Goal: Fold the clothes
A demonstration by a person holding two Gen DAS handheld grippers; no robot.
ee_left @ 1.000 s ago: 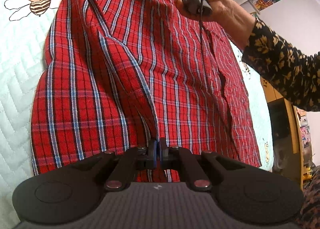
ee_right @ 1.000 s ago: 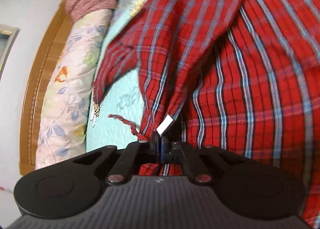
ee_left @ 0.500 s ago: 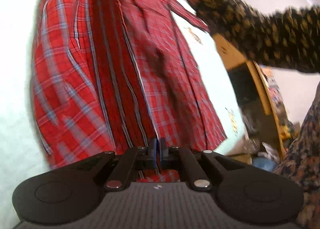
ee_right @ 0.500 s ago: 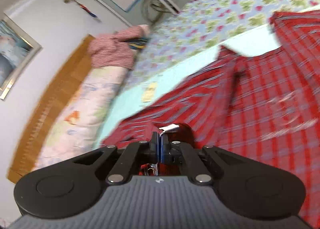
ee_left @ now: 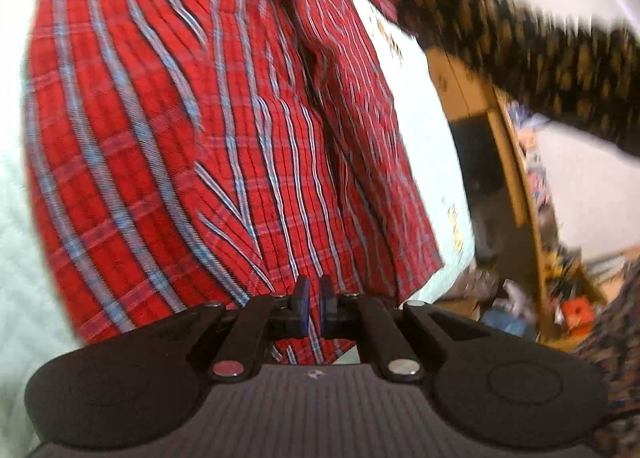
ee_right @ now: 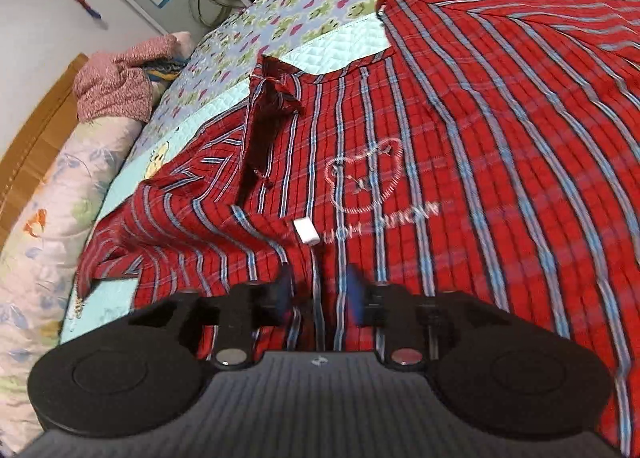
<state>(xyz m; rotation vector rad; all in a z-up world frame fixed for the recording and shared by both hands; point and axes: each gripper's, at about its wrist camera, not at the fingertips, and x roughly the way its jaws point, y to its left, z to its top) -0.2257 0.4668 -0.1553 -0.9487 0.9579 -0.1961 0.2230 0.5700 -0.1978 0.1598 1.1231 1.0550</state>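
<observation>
A red plaid shirt [ee_right: 460, 146] is spread on the bed [ee_right: 320, 54], over a pale quilted cover. On the cloth a bear outline [ee_right: 364, 178] is stitched in white, with a line of white letters under it; the letters are seen upside down and blurred, and cannot be read. A small white tag [ee_right: 305, 230] is seen near the seam.

The right tool [ee_right: 318, 294] has just been opening; its jaws stand apart and nothing is gripped. The left tool [ee_left: 311, 298] is closed on the hem of the shirt. A patterned sleeve [ee_left: 520, 46] is seen above.
</observation>
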